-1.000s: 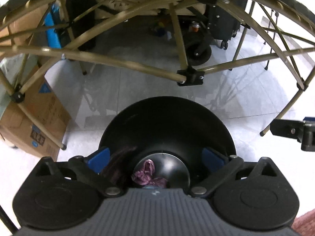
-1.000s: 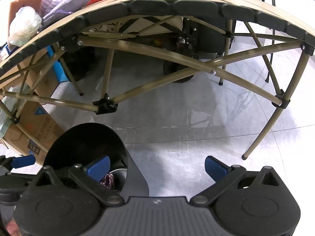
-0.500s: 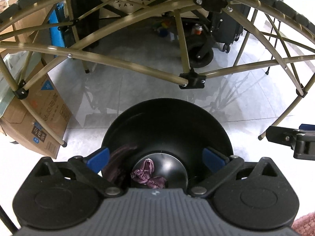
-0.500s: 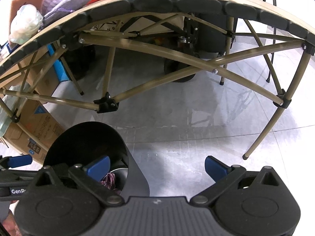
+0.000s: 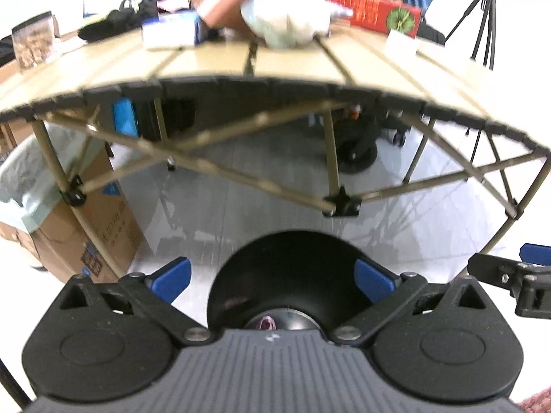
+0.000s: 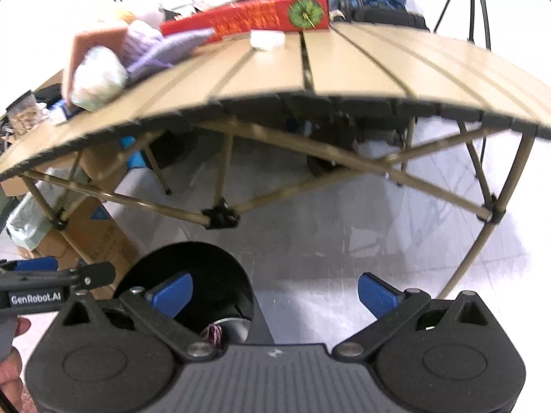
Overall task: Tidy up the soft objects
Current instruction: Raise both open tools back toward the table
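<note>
A pinkish-purple yarn piece (image 5: 264, 323) lies at the bottom of my black bin (image 5: 286, 275) on the floor. Up on the tan slatted table (image 6: 344, 72), a pale green-white soft bundle (image 6: 98, 81) rests beside a lavender knitted piece (image 6: 162, 50), touching it, near the left edge.

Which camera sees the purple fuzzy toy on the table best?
The right wrist view: the purple plush lies in plain sight on the table beside the pale soft bundle. In the left wrist view that bundle blocks it, so it hardly shows.
</note>
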`<state>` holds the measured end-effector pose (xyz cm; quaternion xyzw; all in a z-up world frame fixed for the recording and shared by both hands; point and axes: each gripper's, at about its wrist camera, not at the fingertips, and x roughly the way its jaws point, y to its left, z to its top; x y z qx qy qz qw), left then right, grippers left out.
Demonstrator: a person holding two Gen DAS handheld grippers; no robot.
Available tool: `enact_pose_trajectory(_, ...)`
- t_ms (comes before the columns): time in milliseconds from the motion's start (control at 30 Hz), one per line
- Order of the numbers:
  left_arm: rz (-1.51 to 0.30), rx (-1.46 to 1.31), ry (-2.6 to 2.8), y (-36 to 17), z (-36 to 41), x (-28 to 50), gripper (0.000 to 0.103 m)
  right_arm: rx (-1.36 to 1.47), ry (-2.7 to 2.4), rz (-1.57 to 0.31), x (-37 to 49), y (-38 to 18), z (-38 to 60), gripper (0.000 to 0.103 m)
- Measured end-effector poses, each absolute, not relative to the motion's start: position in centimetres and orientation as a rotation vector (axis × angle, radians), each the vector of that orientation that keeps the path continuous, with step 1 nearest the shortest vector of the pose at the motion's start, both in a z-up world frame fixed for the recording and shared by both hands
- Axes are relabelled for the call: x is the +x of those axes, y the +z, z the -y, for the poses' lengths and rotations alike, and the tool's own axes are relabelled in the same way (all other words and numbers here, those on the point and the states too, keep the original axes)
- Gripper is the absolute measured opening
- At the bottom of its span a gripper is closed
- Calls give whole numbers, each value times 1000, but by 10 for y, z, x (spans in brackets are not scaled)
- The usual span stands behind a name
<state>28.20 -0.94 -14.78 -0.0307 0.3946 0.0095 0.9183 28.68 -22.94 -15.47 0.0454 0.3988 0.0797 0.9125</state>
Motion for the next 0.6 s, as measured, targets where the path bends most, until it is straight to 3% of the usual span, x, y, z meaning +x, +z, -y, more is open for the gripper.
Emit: enact_pose_trajectory(600,-604,-68,14,-95,0,256,103,120,277,-622,256,-95,218,103)
